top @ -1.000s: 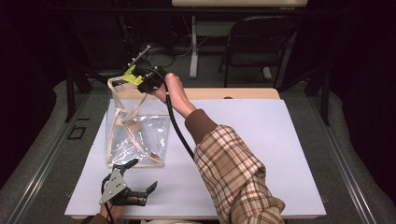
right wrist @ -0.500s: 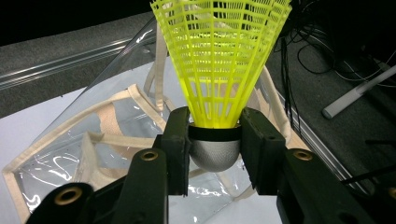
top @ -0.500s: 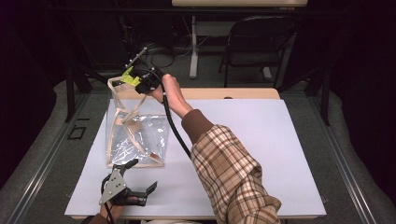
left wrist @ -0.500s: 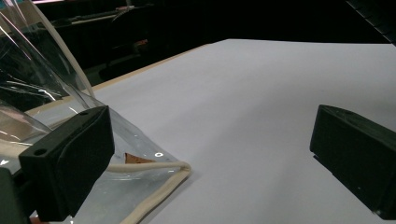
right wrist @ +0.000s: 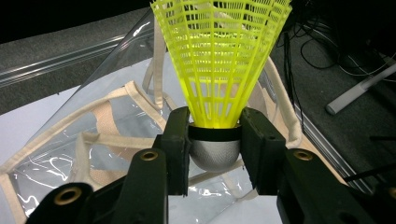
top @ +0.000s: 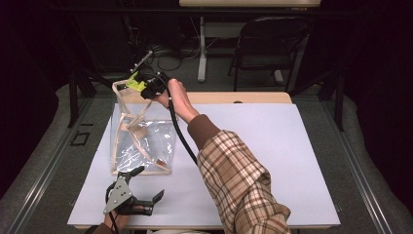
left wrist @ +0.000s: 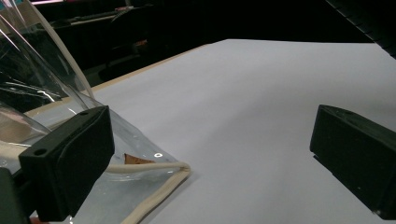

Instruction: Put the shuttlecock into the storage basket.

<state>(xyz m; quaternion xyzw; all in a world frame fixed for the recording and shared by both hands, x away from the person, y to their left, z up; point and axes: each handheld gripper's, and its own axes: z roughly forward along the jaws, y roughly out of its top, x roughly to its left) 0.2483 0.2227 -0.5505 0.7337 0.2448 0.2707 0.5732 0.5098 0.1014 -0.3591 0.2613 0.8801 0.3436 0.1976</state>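
A clear plastic bag [top: 141, 141] with cream fabric trim stands on the white table at the left, its mouth facing up. My right gripper [top: 146, 87] hovers at the bag's far top rim, shut on a yellow shuttlecock [right wrist: 219, 60]; its silver cap [right wrist: 215, 154] is clamped between the jaws, skirt pointing away over the bag [right wrist: 93, 140]. My left gripper [top: 146, 187] rests open near the table's front edge, just in front of the bag's near corner [left wrist: 154, 172]. Nothing is between its fingers [left wrist: 70, 163].
A white sheet [top: 272, 146] covers the table, bare to the right of the plaid sleeve [top: 238, 185]. The right gripper's black cable [top: 180, 136] trails over the bag's right side. A chair [top: 272, 48] and a table leg [top: 202, 53] stand beyond the far edge.
My right gripper with the shuttlecock has moved slightly left and nearer along the bag's top rim. The left gripper has stayed put.
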